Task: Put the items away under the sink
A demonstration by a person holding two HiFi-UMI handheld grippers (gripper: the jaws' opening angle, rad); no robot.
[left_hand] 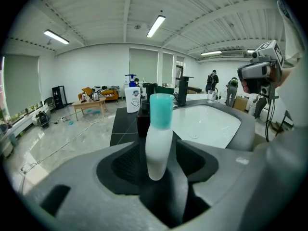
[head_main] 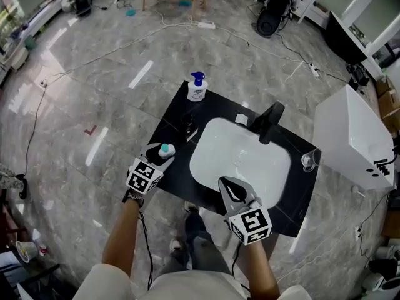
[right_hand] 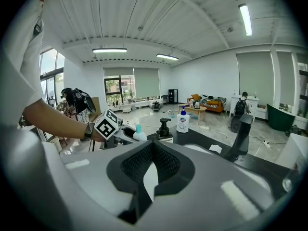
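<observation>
A small white bottle with a teal cap (head_main: 166, 150) (left_hand: 159, 138) stands upright on the black countertop (head_main: 172, 120) left of the white sink basin (head_main: 215, 139). My left gripper (head_main: 160, 153) (left_hand: 159, 150) is open, its pads on either side of the bottle with a small gap at each side. Over the sink's near rim, my right gripper (head_main: 232, 184) (right_hand: 154, 146) is shut with nothing in it. A white soap dispenser with a blue pump (head_main: 197, 87) (right_hand: 182, 121) stands at the counter's far corner. A dark pump bottle (head_main: 187, 125) (right_hand: 163, 128) stands between the two.
A black faucet (head_main: 269, 120) (right_hand: 240, 138) rises behind the basin, with a small white pad (head_main: 241, 119) beside it. A clear glass (head_main: 309, 161) sits at the counter's right end. A white cabinet (head_main: 353, 142) stands to the right. Cables run across the floor.
</observation>
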